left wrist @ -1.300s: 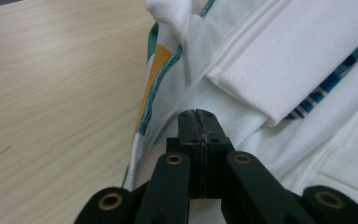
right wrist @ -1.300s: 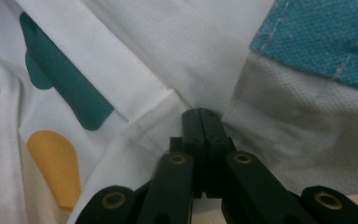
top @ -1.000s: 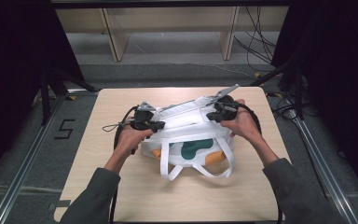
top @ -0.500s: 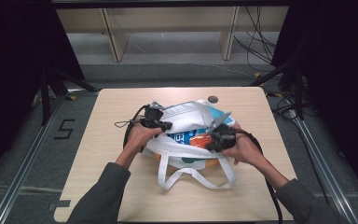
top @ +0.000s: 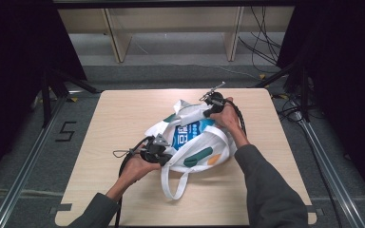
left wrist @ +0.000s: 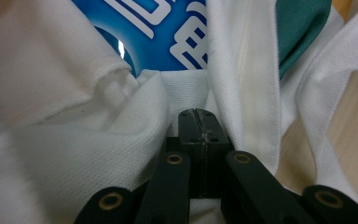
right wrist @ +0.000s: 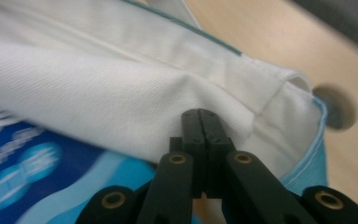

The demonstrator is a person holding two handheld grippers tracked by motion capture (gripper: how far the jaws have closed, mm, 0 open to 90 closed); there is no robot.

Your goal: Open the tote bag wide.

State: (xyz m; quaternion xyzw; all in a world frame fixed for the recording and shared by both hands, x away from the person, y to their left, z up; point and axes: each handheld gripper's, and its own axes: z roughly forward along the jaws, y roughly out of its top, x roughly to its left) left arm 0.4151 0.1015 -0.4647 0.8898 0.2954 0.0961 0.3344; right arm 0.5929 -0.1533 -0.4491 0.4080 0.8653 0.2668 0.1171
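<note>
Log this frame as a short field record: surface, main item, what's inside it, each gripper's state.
surface: wooden table
main item: white tote bag, lying crumpled, one strap loop toward the person
contents: blue printed package, partly covered
left gripper: shut on the bag's fabric at its near-left edge
right gripper: shut on the bag's fabric at its far edge

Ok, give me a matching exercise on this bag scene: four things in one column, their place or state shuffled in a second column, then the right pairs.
Column one:
1. left tongs
2. right tongs
3. blue printed pack
4. loop handle

Column two:
A. lies flat on the table, toward the person
B. shut on the near-left edge of the white bag
C. sits inside the bag's mouth
D. shut on the bag's far edge

Pairs: 1-B, 2-D, 3-C, 4-A
</note>
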